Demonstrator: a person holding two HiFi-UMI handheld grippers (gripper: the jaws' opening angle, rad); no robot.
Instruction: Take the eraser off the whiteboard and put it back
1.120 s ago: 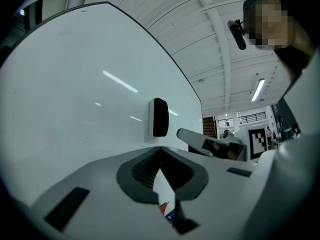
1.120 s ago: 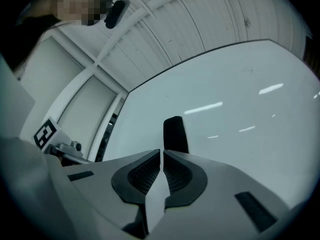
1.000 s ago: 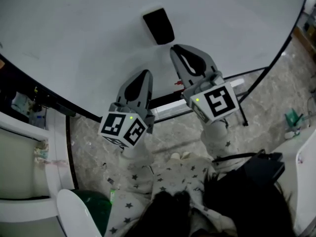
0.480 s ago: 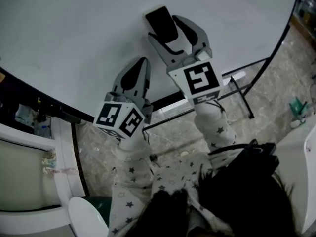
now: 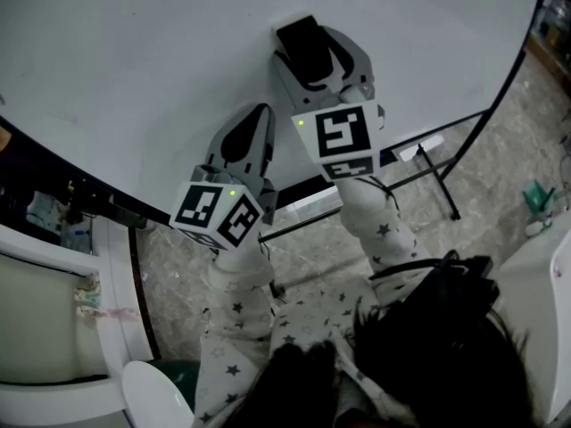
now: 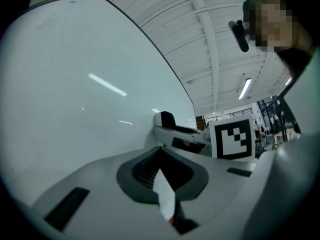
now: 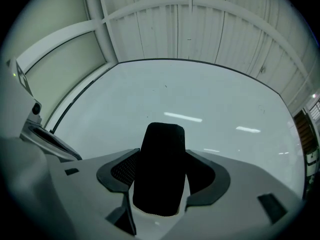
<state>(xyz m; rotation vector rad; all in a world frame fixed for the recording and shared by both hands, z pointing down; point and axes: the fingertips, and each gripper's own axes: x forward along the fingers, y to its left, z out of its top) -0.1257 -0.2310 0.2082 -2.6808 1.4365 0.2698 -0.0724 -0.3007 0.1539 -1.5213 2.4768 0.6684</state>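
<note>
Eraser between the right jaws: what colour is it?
The block-shaped eraser is black; best seen in the right gripper view.

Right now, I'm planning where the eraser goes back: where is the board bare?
Bare: the whiteboard everywhere left, right and beyond the eraser, out to its edges. Crowded: at the eraser, between the right gripper's just-opened jaws, with the left gripper beside.

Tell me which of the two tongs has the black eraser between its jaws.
The right tongs: its jaws, which have just been opening, stand either side of the eraser on the whiteboard. The left tongs, jaws together, holds nothing.
</note>
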